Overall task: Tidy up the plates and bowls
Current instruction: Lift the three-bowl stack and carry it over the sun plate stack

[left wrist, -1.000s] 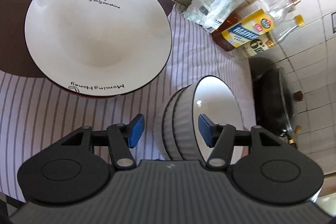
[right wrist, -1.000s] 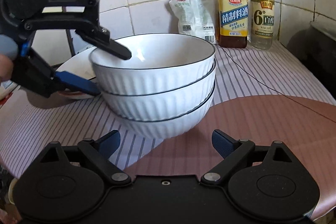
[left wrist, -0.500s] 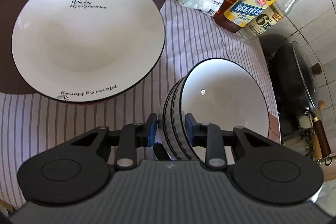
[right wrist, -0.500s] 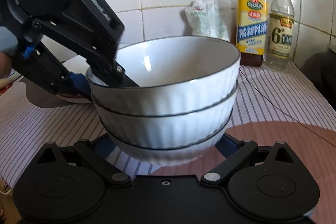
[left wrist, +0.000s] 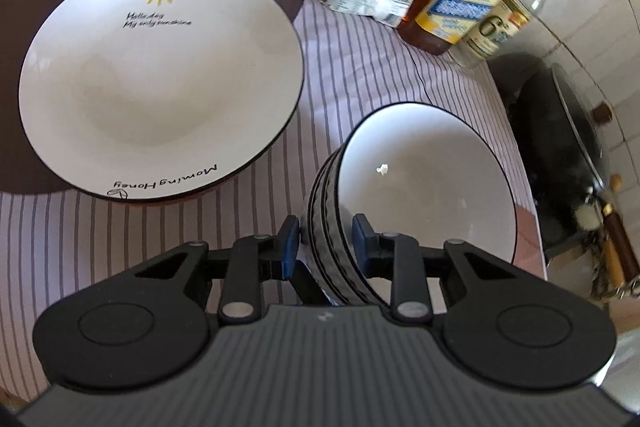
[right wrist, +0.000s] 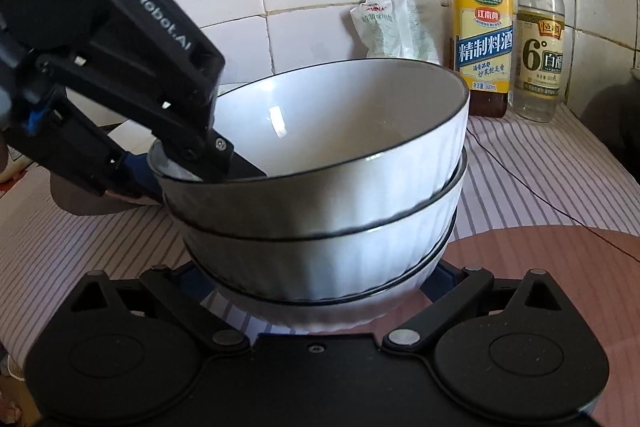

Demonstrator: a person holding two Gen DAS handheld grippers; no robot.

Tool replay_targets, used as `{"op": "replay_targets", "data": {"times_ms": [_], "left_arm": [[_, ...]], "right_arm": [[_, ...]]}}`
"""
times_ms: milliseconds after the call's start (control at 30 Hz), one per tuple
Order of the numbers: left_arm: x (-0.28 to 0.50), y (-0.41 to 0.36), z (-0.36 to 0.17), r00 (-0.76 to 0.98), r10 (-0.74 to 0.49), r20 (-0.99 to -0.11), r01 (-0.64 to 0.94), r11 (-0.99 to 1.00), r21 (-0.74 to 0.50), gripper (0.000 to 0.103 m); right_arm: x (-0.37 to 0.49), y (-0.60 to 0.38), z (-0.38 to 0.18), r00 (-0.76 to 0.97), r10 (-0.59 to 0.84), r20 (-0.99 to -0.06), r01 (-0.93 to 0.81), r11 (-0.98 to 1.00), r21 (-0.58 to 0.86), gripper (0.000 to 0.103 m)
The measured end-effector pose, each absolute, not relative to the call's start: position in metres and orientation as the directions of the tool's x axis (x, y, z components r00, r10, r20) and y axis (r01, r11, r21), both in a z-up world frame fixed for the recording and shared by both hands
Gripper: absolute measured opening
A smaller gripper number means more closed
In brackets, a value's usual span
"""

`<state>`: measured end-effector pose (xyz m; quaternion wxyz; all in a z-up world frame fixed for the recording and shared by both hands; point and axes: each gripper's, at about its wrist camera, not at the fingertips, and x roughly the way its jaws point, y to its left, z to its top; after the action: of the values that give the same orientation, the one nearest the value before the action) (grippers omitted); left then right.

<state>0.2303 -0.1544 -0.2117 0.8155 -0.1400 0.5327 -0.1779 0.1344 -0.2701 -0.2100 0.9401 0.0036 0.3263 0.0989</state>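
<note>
A stack of 3 bowls sits near the counter's right edge, beside the sun-printed plate. The left gripper is clamped on the stack's rim, 1 finger inside the top bowl. The right gripper is spread wide around the bottom bowl; contact is unclear.

Left cam looks down, right cam level & close, both share bowl stack.

Striped tablecloth carries plate, bowls, seemingly bottles.
</note>
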Motion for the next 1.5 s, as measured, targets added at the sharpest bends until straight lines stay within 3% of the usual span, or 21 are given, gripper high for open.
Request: {"op": "replay_targets", "data": {"times_ms": [567,867,1200,1500], "left_arm": [[0.224,-0.166,-0.202,0.328,-0.407,-0.852,0.257,0.907,-0.334,0.027],[0.205,-0.162,-0.166,0.350,-0.406,-0.844,0.322,0.898,-0.299,0.027],[0.202,-0.122,-0.117,0.424,-0.403,-0.811,0.318,0.905,-0.283,0.027],[0.219,-0.070,-0.109,0.468,-0.351,-0.811,0.258,0.932,-0.255,0.027]], "right_arm": [[0.127,-0.275,-0.206,0.751,0.229,-0.620,-0.222,0.971,0.090,0.100],[0.113,-0.273,-0.181,0.759,0.247,-0.602,-0.250,0.965,0.081,0.100],[0.121,-0.246,-0.140,0.804,0.291,-0.518,-0.309,0.949,0.053,0.100],[0.160,-0.201,-0.129,0.787,0.362,-0.499,-0.380,0.922,0.070,0.100]]}}
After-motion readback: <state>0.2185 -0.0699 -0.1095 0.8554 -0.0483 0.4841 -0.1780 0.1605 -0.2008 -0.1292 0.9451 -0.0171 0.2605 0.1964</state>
